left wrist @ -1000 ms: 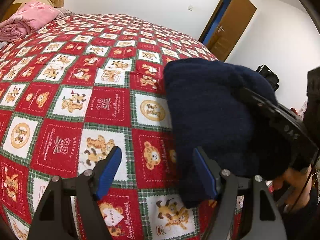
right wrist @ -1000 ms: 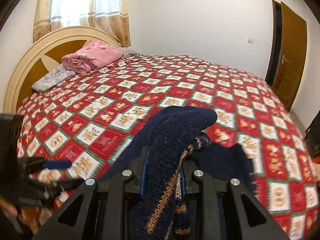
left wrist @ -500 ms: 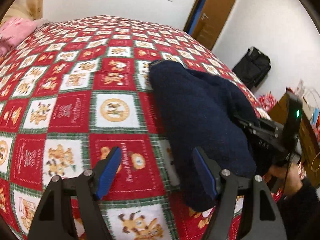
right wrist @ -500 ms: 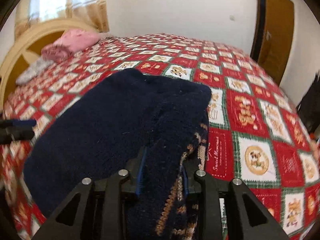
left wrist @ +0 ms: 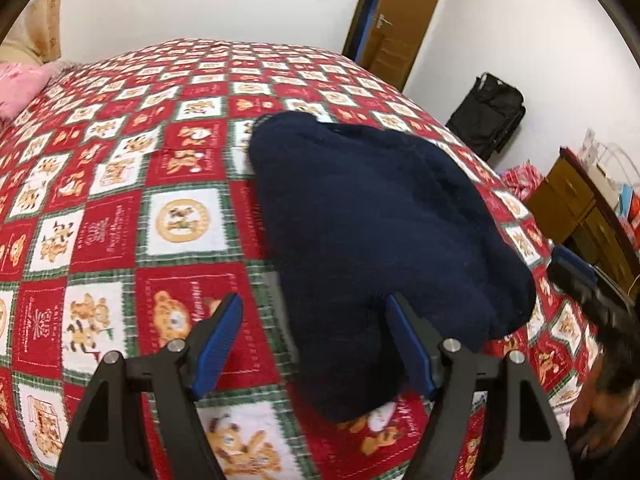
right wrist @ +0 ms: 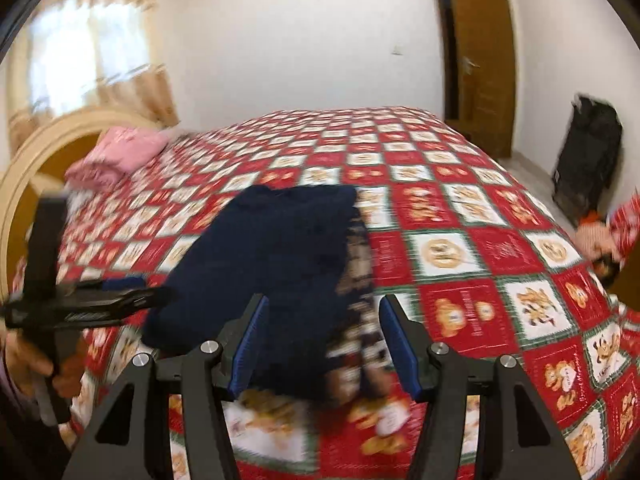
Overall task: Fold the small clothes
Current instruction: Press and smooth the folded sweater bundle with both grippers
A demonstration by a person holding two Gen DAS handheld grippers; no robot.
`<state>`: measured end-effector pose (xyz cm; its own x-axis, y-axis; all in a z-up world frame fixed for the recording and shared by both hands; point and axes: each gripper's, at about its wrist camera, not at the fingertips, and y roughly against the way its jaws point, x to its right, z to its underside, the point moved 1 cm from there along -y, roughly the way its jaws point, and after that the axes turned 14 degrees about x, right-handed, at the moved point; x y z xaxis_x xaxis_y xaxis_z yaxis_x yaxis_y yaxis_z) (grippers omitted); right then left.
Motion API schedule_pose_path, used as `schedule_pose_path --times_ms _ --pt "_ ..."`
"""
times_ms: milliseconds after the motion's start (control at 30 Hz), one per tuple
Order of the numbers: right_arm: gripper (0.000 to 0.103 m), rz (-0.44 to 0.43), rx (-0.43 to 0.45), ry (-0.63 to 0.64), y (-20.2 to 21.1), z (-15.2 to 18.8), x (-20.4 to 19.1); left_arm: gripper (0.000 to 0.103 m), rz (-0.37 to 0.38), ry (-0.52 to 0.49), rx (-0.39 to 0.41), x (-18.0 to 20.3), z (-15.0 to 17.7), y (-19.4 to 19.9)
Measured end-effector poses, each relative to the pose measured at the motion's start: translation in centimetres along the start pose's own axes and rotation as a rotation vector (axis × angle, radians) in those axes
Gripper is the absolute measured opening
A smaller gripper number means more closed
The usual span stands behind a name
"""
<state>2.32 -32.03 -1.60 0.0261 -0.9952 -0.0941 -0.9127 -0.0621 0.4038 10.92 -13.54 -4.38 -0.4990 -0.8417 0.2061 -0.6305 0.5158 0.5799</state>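
Our right gripper (right wrist: 322, 344) has its jaws at a middling width and closing slightly at this moment; the patterned near edge of the navy knitted garment (right wrist: 276, 256) lies between the blue pads, but as far as the blurred wrist view lets us tell they do not press on it. Our left gripper (left wrist: 316, 344) stands with jaws wide apart and holds nothing: the garment's near left edge lies under the gap, and the right-hand pad sits over the wool while the other is over bare bedspread.

The garment itself lies on the red checked bedspread (left wrist: 120, 208) as a rounded, doubled-up heap near the bed's front edge, its brown-and-white patterned strip showing along the side towards our right gripper.

From here, we judge the main risk to be at that strip. If the right jaws keep closing while the hand travels, they may catch only the loose patterned edge and drag the top layer off the heap, undoing the fold. The blur in the right view suggests brisk motion, which makes a snag more likely.

The left side carries a second risk: the knit is thick and soft, so a wide grip coming down on it could pinch both layers together, or pinch the bedspread with them, and lift the cover.

Beyond the garment, a pink folded quilt (right wrist: 116, 152) rests by the headboard, well apart.
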Motion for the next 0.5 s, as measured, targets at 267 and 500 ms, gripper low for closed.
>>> schedule_pose_path --times_ms 267,500 --pt "0.018 0.057 -0.151 0.004 -4.1 4.7 0.8 0.077 -0.101 -0.068 -0.027 1.1 1.2 -0.9" --pt "0.017 0.004 -0.187 -0.128 -2.7 3.5 2.5 0.077 -0.098 -0.091 -0.032 1.5 1.4 -0.2"
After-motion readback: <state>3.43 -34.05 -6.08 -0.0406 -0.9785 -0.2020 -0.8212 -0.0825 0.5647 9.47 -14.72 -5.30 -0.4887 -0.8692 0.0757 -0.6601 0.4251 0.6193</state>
